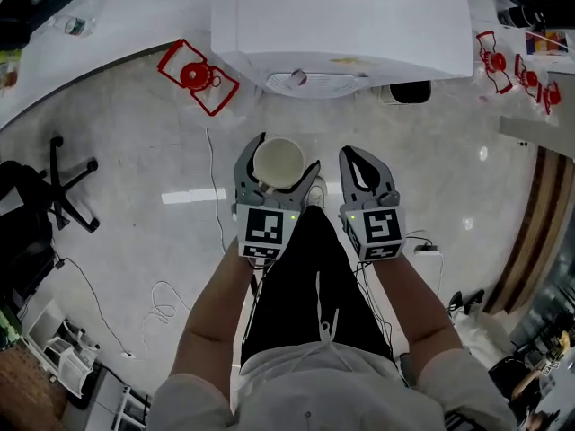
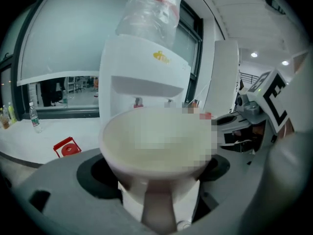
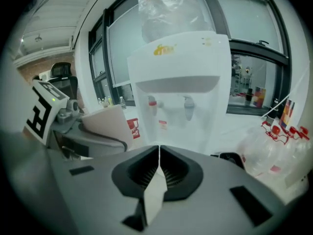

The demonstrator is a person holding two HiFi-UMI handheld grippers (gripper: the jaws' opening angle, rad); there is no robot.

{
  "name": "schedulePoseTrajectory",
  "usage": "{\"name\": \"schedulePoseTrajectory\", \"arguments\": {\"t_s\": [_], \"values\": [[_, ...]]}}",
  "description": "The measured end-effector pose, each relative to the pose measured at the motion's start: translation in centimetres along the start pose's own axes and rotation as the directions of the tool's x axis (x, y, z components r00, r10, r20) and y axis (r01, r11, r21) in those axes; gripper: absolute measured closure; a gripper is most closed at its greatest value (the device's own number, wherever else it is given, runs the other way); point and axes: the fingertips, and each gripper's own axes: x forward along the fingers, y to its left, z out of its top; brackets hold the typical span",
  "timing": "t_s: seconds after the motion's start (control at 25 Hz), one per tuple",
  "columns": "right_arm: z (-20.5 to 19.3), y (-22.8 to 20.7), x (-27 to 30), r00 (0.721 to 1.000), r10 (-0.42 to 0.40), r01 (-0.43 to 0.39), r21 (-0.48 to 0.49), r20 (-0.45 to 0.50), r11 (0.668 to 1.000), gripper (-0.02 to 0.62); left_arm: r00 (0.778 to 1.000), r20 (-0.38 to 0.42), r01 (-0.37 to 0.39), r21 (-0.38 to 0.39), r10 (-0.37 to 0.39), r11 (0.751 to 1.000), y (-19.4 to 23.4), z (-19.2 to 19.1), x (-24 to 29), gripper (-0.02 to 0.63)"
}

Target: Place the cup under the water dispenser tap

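The left gripper (image 1: 280, 164) is clamped around the cup (image 2: 156, 141), held upright; the water dispenser (image 1: 341, 25) stands at twelve o'clock, its tap (image 3: 188, 103) not yet reached. The right gripper (image 3: 159, 155), jaws together, holds nothing

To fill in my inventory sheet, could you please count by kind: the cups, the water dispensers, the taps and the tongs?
cup: 1
water dispenser: 1
taps: 2
tongs: 2, the left tongs and the right tongs
Total: 6
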Motion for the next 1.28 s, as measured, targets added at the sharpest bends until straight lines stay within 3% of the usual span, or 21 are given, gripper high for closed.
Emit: {"name": "schedulePoseTrajectory", "arguments": {"t_s": [0.2, 0.56, 1.0, 1.28], "values": [[-3.0, -1.6, 3.2, 0.999, -0.034, 0.037, 0.072, -0.034, 0.997, 0.566, 0.999, 0.018, -0.039, 0.057, 0.038, 0.998, 1.6, -2.7, 4.7, 0.144], [-6.9, -2.6, 7.0, 0.998, -0.021, 0.027, 0.117, -0.051, 0.993, 0.566, 0.998, 0.012, -0.061, 0.042, 0.060, 0.997, 4.1, -5.8, 11.2, 0.144], [-7.4, -4.2, 9.5, 0.999, -0.032, 0.035, 0.105, -0.027, 0.994, 0.566, 0.995, 0.011, -0.104, 0.050, 0.104, 0.993, 7.9, -6.5, 16.0, 0.144], [-8.7, -4.8, 9.8, 0.999, -0.042, 0.045, 0.111, -0.036, 0.993, 0.566, 0.992, 0.026, -0.127, 0.092, 0.125, 0.988, 7.6, -6.8, 17.4, 0.144]]}}
